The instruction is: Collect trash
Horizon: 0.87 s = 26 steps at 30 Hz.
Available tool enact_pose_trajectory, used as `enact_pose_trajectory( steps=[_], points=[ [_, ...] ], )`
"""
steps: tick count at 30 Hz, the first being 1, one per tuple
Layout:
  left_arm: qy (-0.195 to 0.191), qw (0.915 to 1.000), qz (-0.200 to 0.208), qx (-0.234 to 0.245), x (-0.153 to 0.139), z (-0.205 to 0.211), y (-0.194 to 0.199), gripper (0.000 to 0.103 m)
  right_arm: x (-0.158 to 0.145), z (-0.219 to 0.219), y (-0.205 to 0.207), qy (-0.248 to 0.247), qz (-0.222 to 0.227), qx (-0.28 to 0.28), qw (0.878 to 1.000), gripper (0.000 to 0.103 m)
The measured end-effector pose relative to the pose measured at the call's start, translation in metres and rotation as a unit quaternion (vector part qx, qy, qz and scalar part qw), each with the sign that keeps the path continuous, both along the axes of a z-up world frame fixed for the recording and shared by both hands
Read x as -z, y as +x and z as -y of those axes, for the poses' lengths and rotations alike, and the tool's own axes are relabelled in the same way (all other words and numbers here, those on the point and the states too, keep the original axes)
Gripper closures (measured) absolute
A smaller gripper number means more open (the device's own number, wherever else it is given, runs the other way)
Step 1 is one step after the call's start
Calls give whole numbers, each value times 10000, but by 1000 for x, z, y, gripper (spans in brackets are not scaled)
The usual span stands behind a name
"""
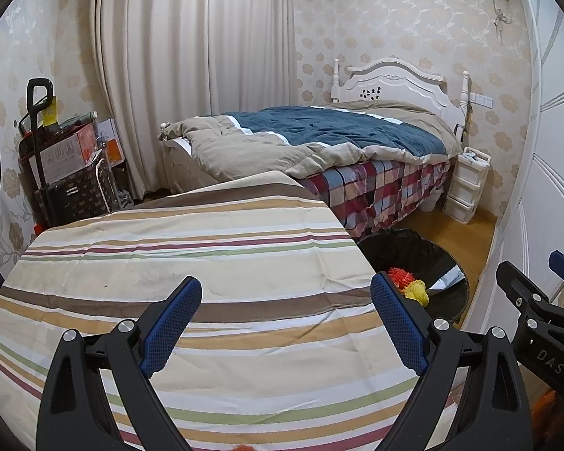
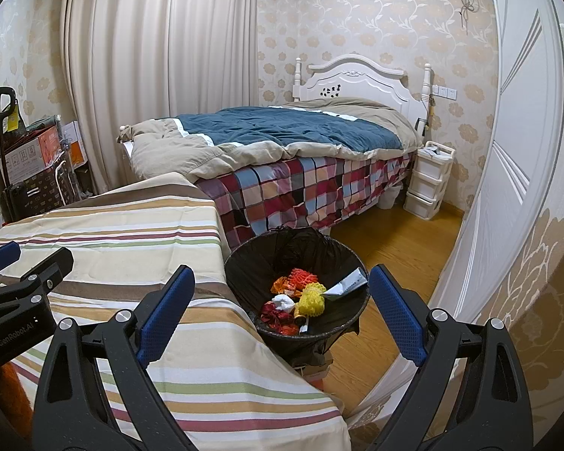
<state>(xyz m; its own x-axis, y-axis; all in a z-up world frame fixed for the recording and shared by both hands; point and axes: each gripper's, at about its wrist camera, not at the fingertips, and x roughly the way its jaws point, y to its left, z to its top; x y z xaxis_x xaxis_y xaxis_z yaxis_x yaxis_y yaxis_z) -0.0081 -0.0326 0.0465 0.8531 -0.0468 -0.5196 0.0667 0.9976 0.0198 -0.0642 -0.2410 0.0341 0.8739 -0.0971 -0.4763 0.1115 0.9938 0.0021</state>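
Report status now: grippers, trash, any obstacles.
Left hand-held gripper open, empty. Right hand-held gripper open, empty. Trash in bin beside striped table. Nothing blocking.

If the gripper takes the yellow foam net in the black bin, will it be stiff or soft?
Probably soft: the yellow foam net shows an open mesh that should squash between the fingers. It likely weighs little, as it rests on top of the other wrappers. It may snag on the red foam net beside it.

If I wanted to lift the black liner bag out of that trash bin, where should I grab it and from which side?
Probably the loose flap of the liner bag draping over the bin's near right rim. Come from the open floor side with the right gripper, since the striped table crowds the bin's left and the flap hangs free to pinch.
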Motion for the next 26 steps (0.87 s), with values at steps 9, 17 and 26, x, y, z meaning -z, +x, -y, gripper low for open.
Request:
enact_pose_trajectory(
  steps=[9,17,26],
  points=[
    [6,10000,0,-14,0,3,1,12,0,-1,0,-4,3,1,10000,11],
    [30,10000,27,11,2,3,0,12,0,-1,0,-5,1,-2,10000,11],
    [72,9991,-328,-267,20,-21,17,12,-1,-13,-3,18,-105,-186,9998,11]
  ],
)
